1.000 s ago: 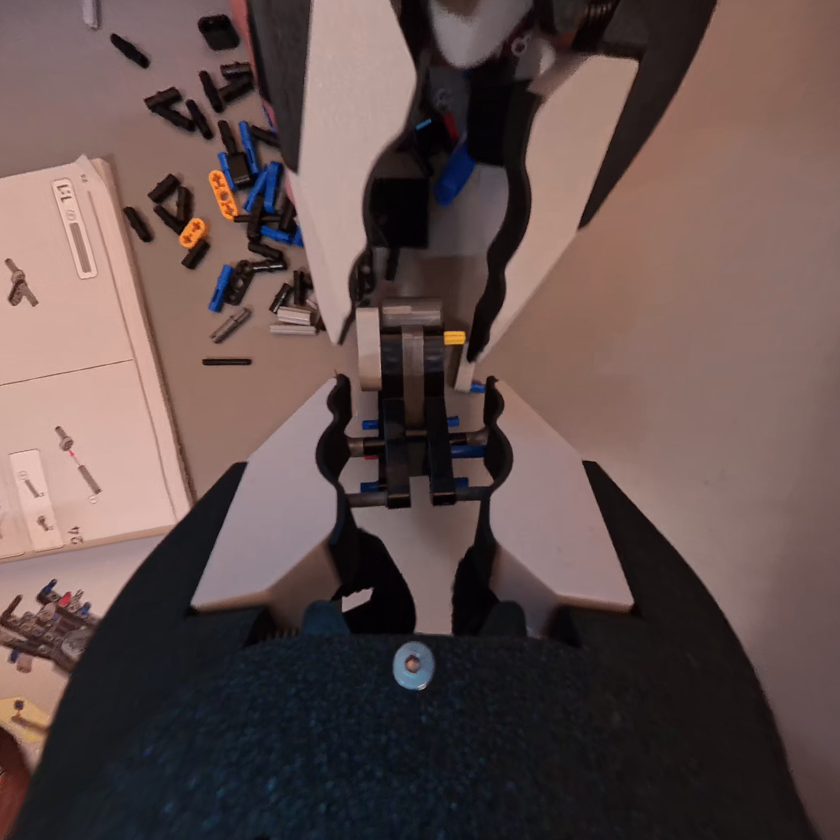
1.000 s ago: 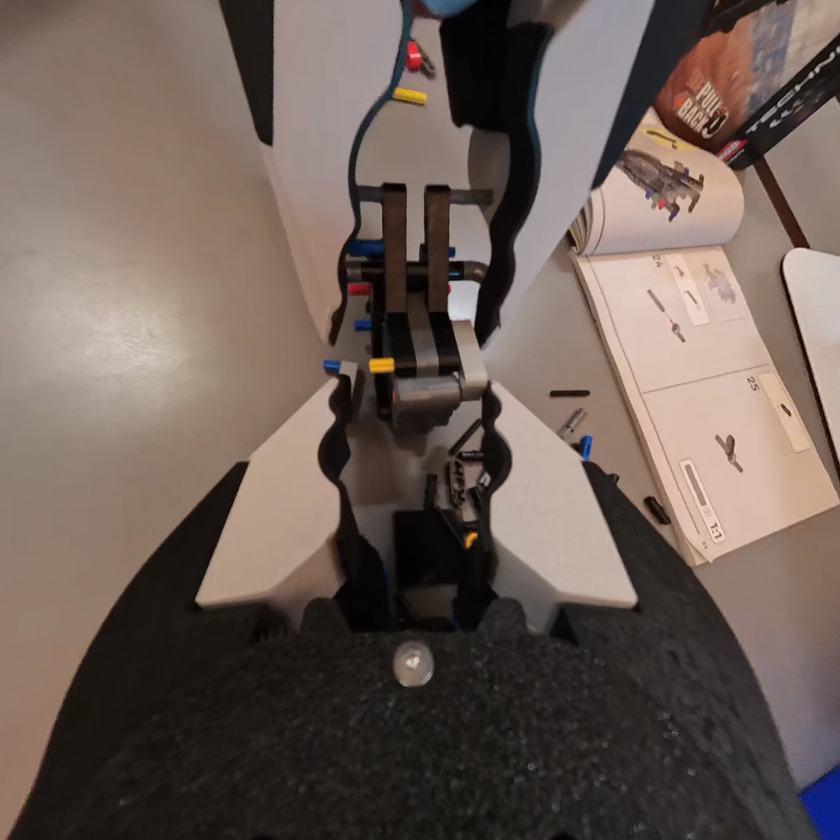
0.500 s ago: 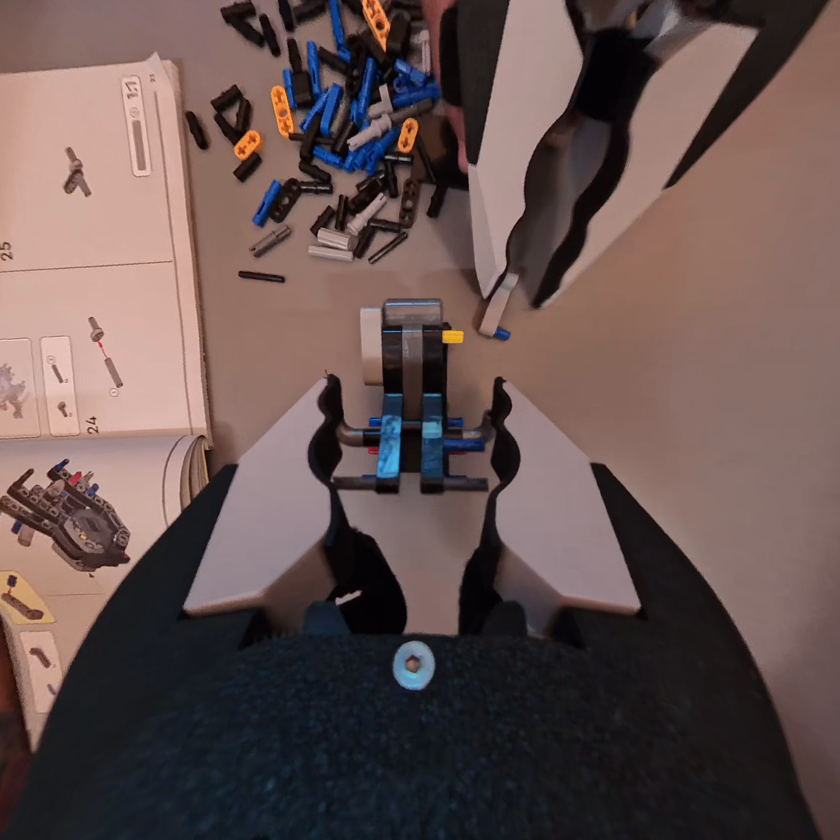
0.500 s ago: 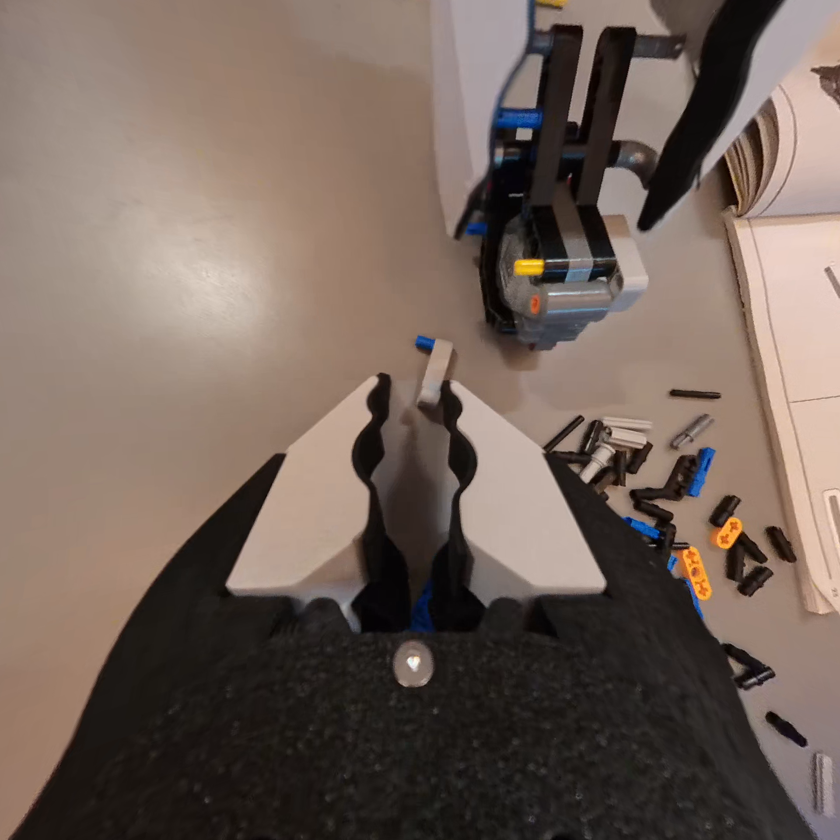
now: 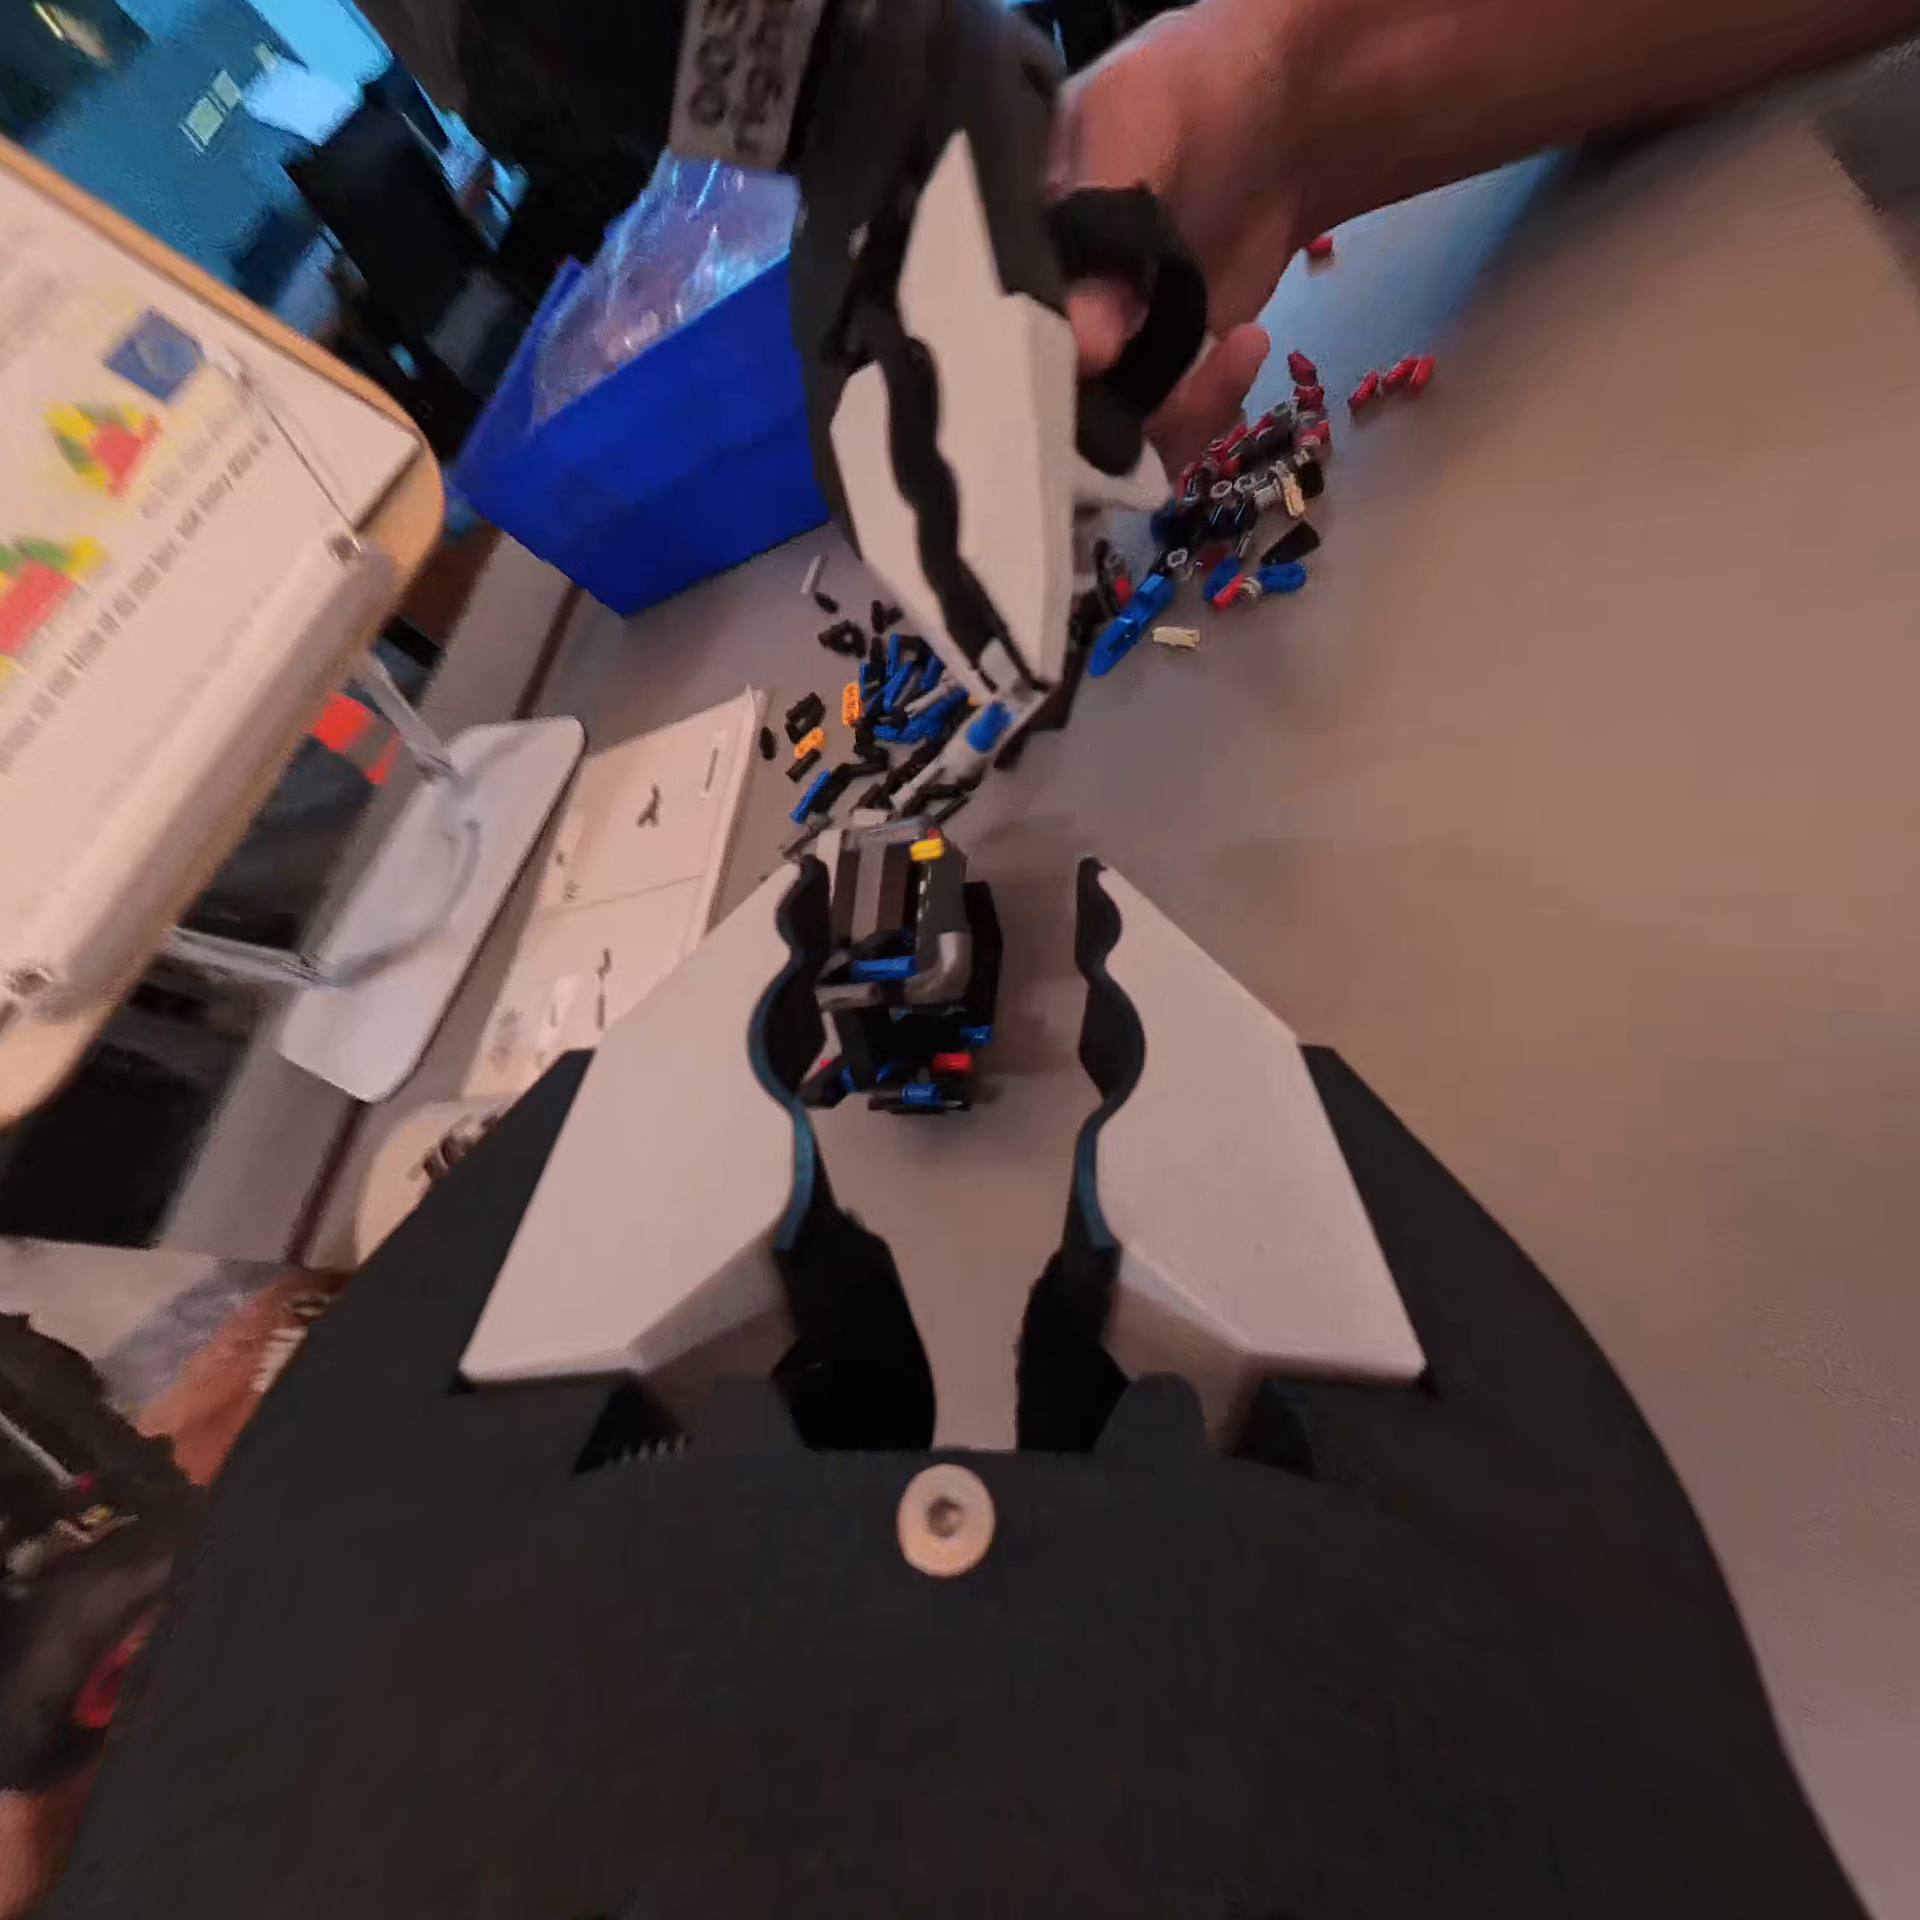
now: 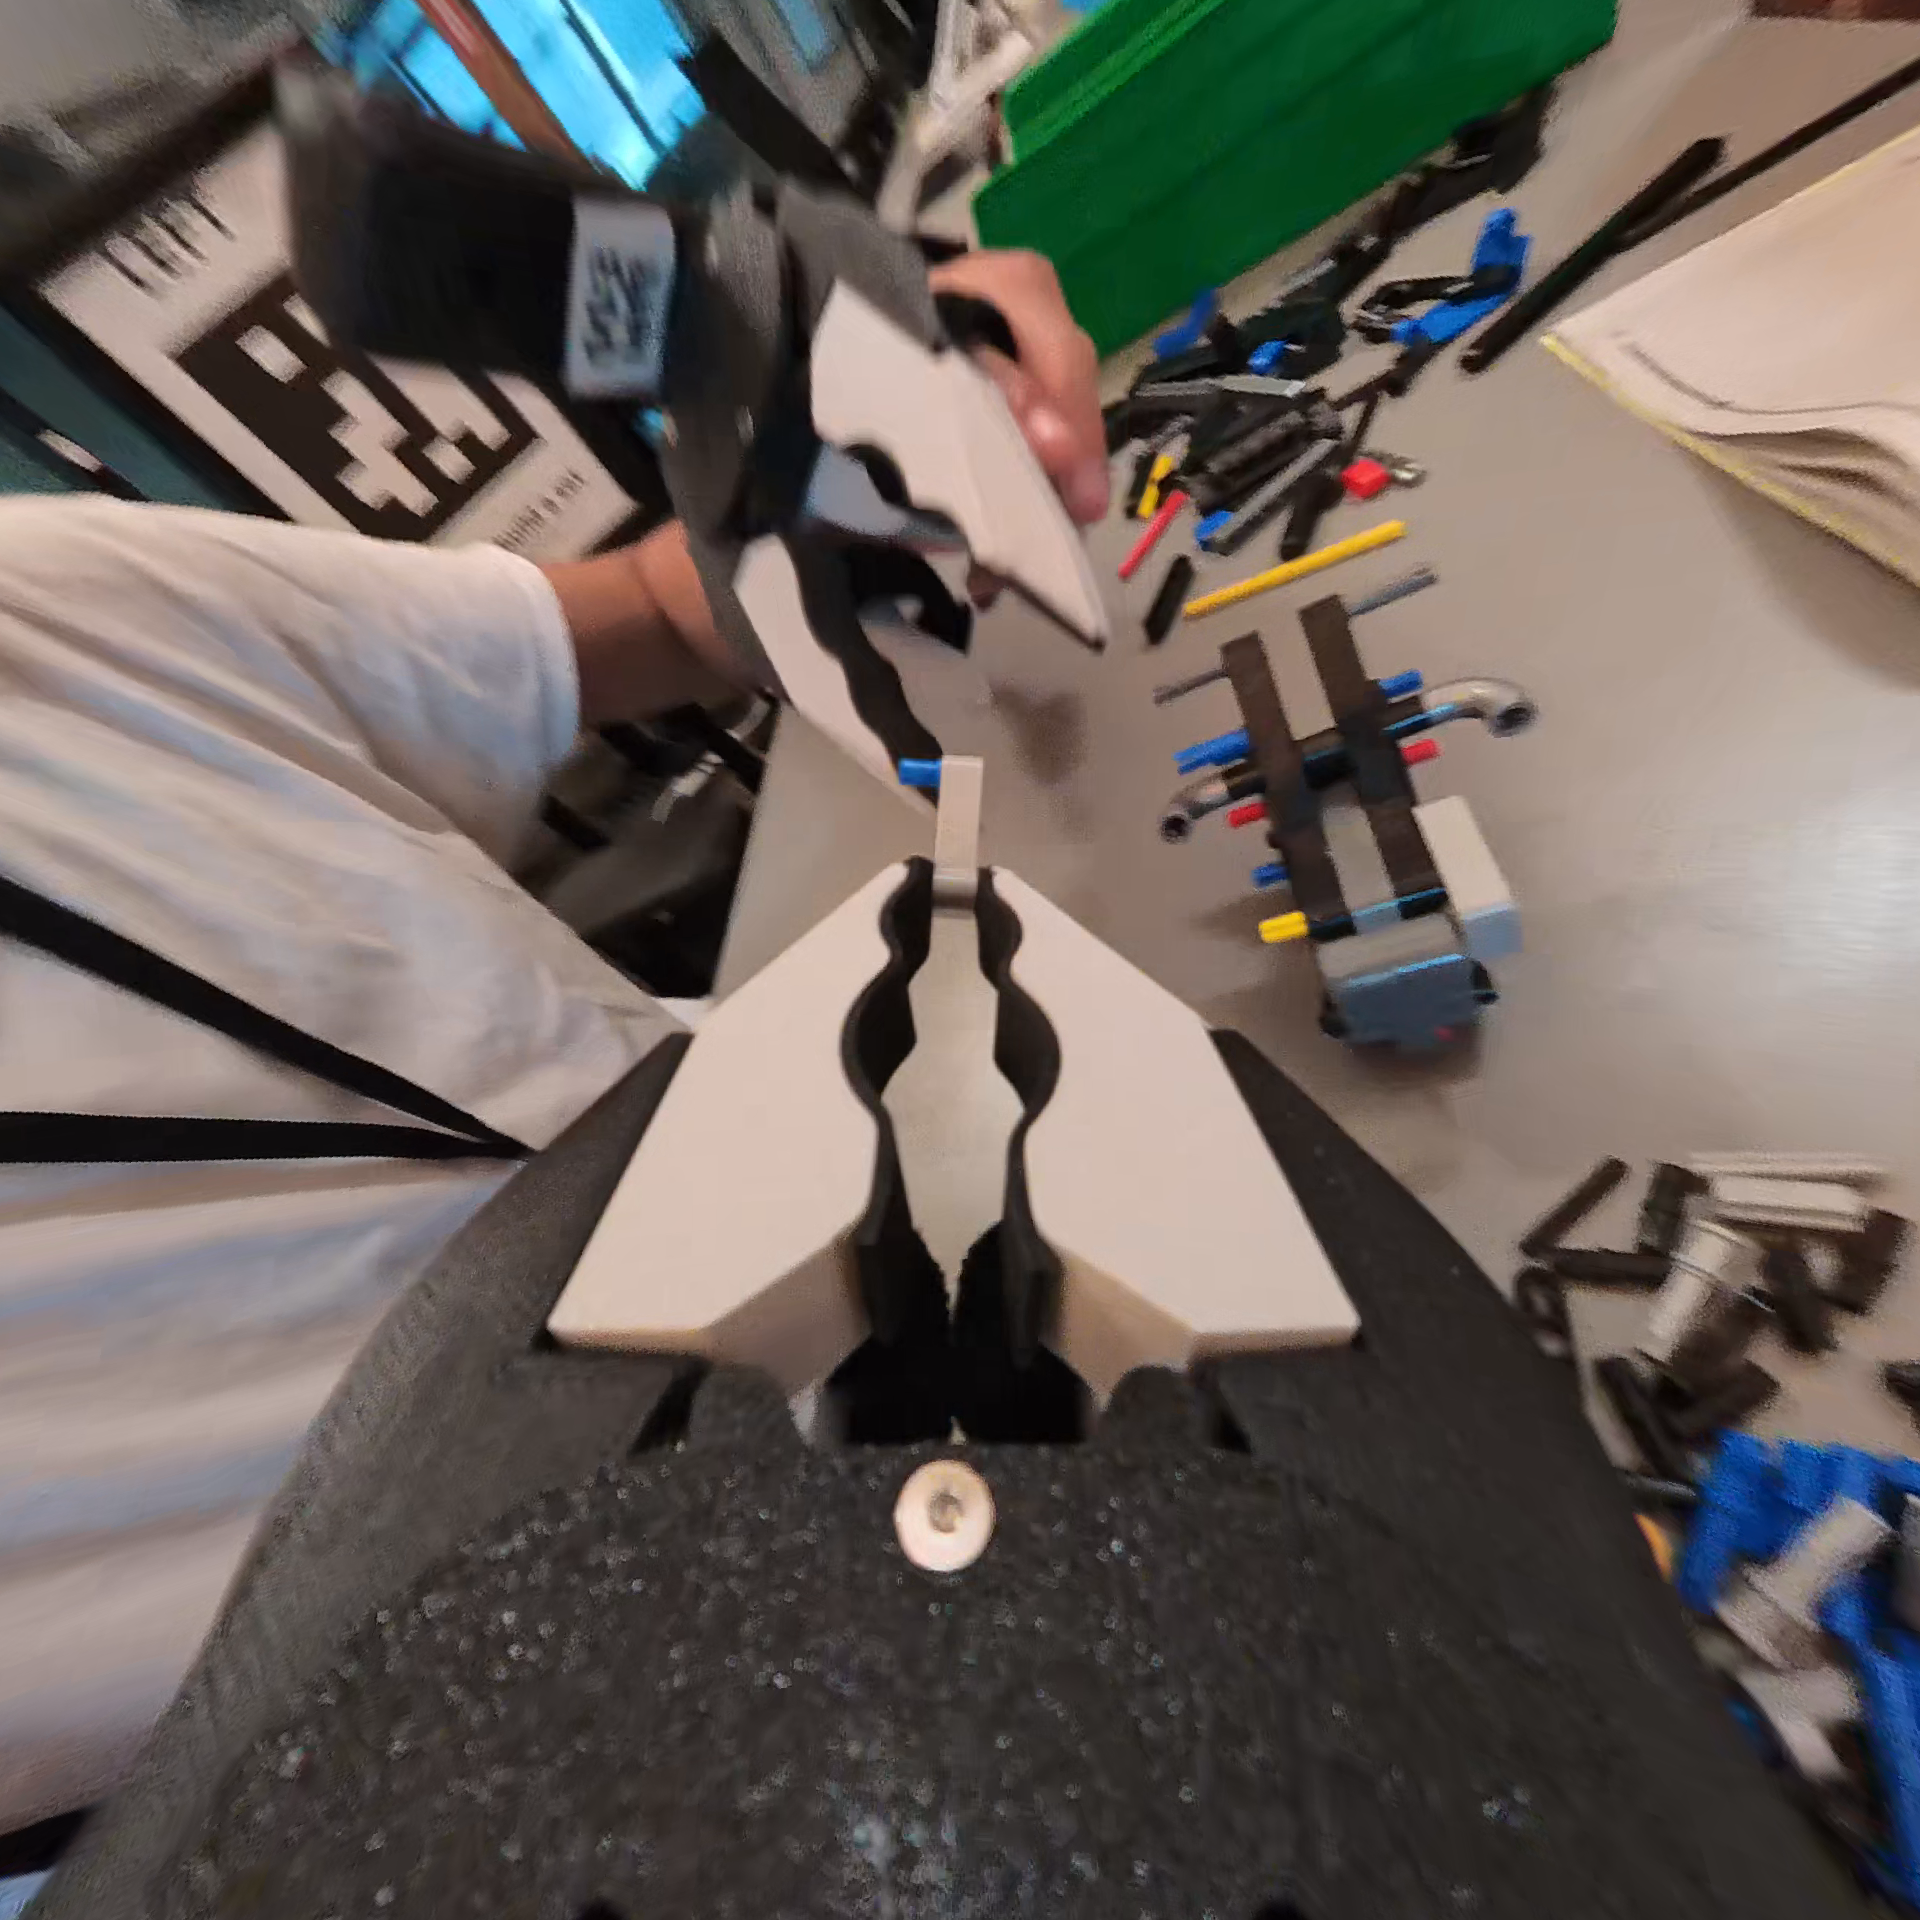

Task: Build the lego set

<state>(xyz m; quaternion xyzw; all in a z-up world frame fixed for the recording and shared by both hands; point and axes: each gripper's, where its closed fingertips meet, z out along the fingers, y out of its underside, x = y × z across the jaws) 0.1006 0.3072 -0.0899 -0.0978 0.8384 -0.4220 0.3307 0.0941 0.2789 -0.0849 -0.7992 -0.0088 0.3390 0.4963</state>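
Observation:
The partly built lego assembly, with black beams, a grey block, blue, red and yellow pins and grey elbow pipes, lies on the grey table. In the left wrist view it shows between my open fingers, but below them. My left gripper is open and empty; in the right wrist view it hangs above the table, left of the assembly. My right gripper is shut on a small grey beam with a blue pin. It also shows beyond the assembly.
Loose black, blue and orange parts and the open instruction booklet lie beyond the assembly. A blue bin stands behind them. Red and blue parts lie farther right. Long beams and axles lie near a green box. Left and right tips are no more than a few centimetres apart.
My left gripper has opened wider, let go of the assembly and lifted off it. Both grippers have tilted up and drawn apart. The right one still holds the small grey beam.

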